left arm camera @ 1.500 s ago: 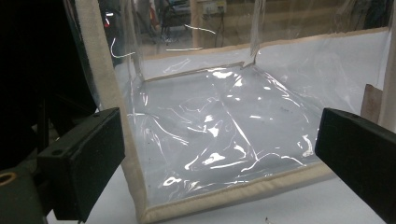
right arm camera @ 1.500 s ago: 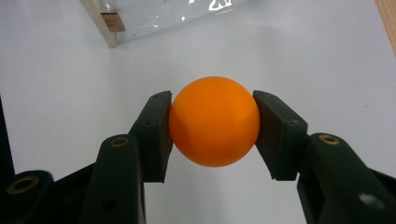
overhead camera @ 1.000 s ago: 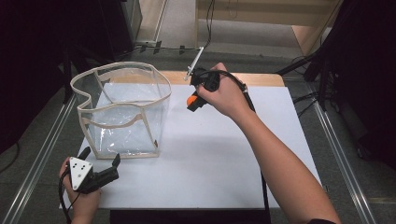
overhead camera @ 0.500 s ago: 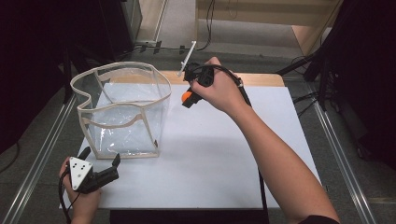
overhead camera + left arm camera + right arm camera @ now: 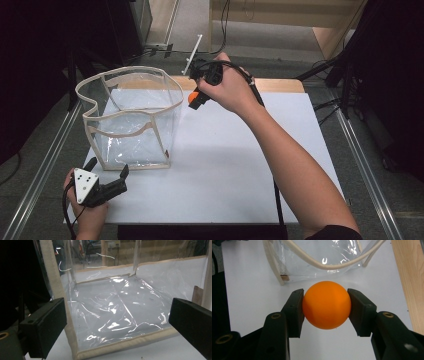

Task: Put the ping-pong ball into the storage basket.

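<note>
Holding an orange ball (image 5: 326,305) clamped between its two black jaws, the right gripper (image 5: 196,98) hangs above the white table (image 5: 240,165) at the far side, just right of the clear bag (image 5: 131,120) with the beige rim. The bag's open mouth lies to the left of the ball and slightly nearer, so the coming move looks like a short carry leftward over the rim before letting go. At the near left corner the left gripper (image 5: 107,176) rests low with its jaws wide apart, pointed at the bag's near wall, holding nothing.
</note>
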